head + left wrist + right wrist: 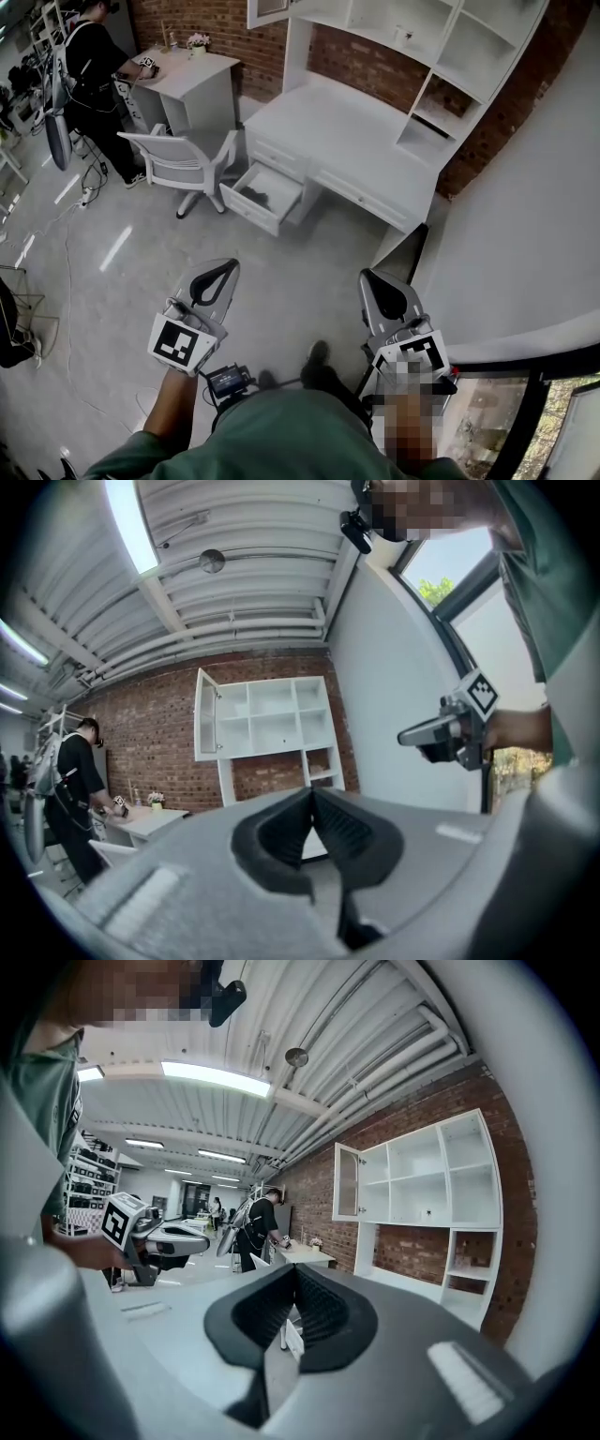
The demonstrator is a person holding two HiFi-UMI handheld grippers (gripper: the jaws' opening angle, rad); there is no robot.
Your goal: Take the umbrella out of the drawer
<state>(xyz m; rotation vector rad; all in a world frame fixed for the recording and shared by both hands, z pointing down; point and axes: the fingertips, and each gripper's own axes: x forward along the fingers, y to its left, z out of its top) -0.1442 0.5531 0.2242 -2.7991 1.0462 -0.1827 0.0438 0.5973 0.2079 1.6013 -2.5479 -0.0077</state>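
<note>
- My left hand-held gripper and right hand-held gripper were both pressed together and empty, as nothing was within reach.
- The open drawer stood well apart from me.

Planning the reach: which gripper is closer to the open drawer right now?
Left. In the head view the left gripper is below and slightly left of the open drawer; the right gripper is below and farther off to its right. Neither touches it.

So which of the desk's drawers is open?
The drawer nearest the chair: it is pulled out, with something dark inside. The long drawer to its right is pushed shut.
</note>
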